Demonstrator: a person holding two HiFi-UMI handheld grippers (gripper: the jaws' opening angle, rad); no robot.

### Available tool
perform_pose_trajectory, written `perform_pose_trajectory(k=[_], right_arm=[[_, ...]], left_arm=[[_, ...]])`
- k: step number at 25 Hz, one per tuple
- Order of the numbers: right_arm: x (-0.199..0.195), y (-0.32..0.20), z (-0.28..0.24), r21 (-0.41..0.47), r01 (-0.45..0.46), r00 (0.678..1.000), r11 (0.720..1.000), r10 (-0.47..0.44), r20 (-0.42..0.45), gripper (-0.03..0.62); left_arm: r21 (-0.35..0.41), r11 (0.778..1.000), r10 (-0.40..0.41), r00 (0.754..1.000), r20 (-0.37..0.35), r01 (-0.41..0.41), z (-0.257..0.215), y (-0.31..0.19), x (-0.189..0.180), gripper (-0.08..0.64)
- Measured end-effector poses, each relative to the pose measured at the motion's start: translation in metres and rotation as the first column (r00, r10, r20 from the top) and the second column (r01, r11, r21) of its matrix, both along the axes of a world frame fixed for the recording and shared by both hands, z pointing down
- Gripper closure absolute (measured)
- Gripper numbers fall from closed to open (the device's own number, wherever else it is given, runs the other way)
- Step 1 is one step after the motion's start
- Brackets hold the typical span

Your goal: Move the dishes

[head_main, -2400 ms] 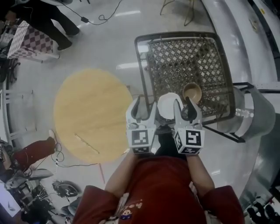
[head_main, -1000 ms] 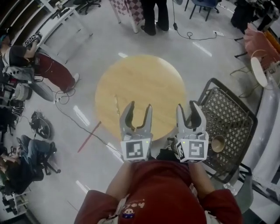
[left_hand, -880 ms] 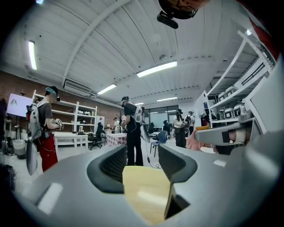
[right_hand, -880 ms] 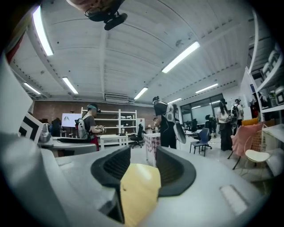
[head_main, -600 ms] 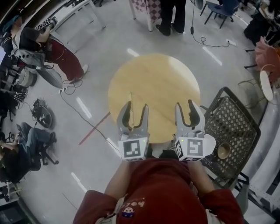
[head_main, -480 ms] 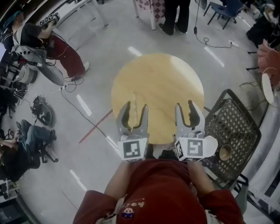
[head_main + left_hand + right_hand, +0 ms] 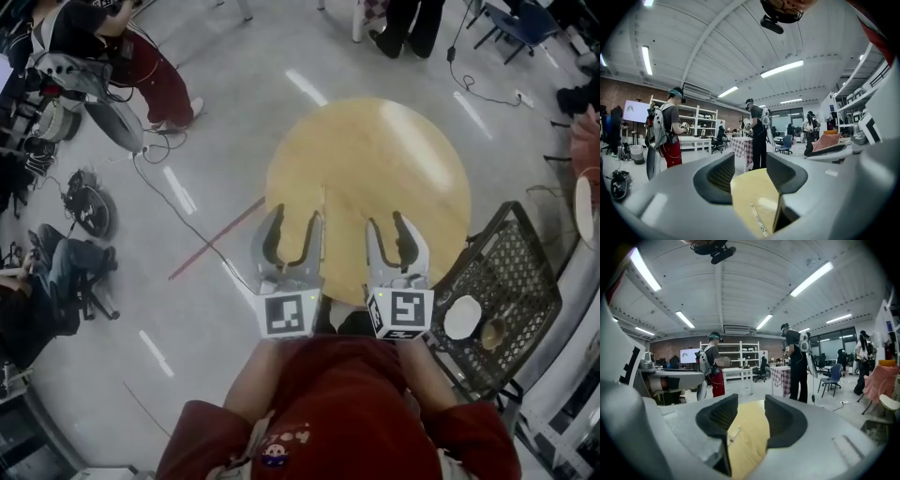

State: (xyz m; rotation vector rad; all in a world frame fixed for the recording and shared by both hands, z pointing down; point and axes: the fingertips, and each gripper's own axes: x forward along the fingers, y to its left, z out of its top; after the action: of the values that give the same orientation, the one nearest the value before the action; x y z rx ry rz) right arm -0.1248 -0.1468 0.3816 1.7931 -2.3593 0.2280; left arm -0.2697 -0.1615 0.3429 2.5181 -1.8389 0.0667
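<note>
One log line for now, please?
left gripper open, empty, jaws just narrowing | right gripper open, empty | plate, bowl on mesh table

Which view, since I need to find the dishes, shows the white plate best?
The head view: the white plate lies whole on the black mesh frame, beside a brown bowl. Neither gripper view shows it; both look across the round wooden table.

Items counted:
- One round yellow wooden table (image 7: 367, 178) was present.
- One thin pale stick (image 7: 757, 221) was present.
- One black metal mesh stand (image 7: 511, 267) was present.
- One round white plate (image 7: 461, 317) was present.
- One small brown bowl (image 7: 491, 330) was present.
- One table under a checked cloth (image 7: 742, 149) was present.
- Two grey two-jaw grippers were present: the left gripper (image 7: 295, 217) and the right gripper (image 7: 384, 223).
</note>
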Motion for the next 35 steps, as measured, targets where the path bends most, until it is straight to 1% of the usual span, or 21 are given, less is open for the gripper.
perform_pose_trajectory(k=[2, 5, 11, 14, 18, 21, 25, 27, 35], right_arm=[[-0.013, -0.005, 0.014, -0.035, 0.013, 1.000, 0.999, -0.013, -0.008, 0.422], [-0.032, -0.009, 0.035, -0.089, 0.036, 0.999, 0.995, -0.037, -0.017, 0.422], [-0.067, -0.024, 0.072, -0.193, 0.070, 0.997, 0.979, -0.076, -0.023, 0.422], [-0.083, -0.029, 0.093, -0.251, 0.083, 0.995, 0.964, -0.094, -0.034, 0.422], [-0.098, -0.030, 0.131, -0.351, 0.080, 0.994, 0.933, -0.101, -0.041, 0.422], [-0.103, -0.031, 0.155, -0.411, 0.073, 0.994, 0.909, -0.100, -0.044, 0.422], [-0.101, -0.031, 0.179, -0.467, 0.051, 0.995, 0.883, -0.084, -0.051, 0.422], [-0.100, -0.030, 0.189, -0.495, 0.048, 0.995, 0.868, -0.083, -0.048, 0.422], [-0.114, -0.030, 0.226, -0.574, 0.029, 0.991, 0.818, -0.097, -0.089, 0.422]], left_arm=[[-0.008, 1.000, -0.008, 1.000, -0.012, 0.008, 0.004, -0.005, -0.012, 0.345], [-0.013, 0.999, -0.031, 0.999, -0.027, 0.031, 0.008, -0.007, -0.030, 0.378], [-0.022, 0.998, -0.061, 0.998, -0.033, 0.060, 0.015, -0.013, -0.062, 0.473], [-0.018, 0.997, -0.070, 0.997, -0.029, 0.070, 0.022, -0.015, -0.074, 0.542], [-0.026, 0.996, -0.082, 0.996, -0.040, 0.081, 0.034, -0.015, -0.087, 0.552], [-0.048, 0.995, -0.087, 0.995, -0.044, 0.085, 0.044, -0.018, -0.092, 0.552], [-0.067, 0.995, -0.076, 0.997, -0.017, 0.075, 0.058, -0.019, -0.092, 0.552], [-0.081, 0.994, -0.080, 0.997, -0.019, 0.078, 0.063, -0.020, -0.092, 0.552], [-0.080, 0.995, -0.065, 0.998, 0.000, 0.065, 0.077, -0.022, -0.097, 0.552]])
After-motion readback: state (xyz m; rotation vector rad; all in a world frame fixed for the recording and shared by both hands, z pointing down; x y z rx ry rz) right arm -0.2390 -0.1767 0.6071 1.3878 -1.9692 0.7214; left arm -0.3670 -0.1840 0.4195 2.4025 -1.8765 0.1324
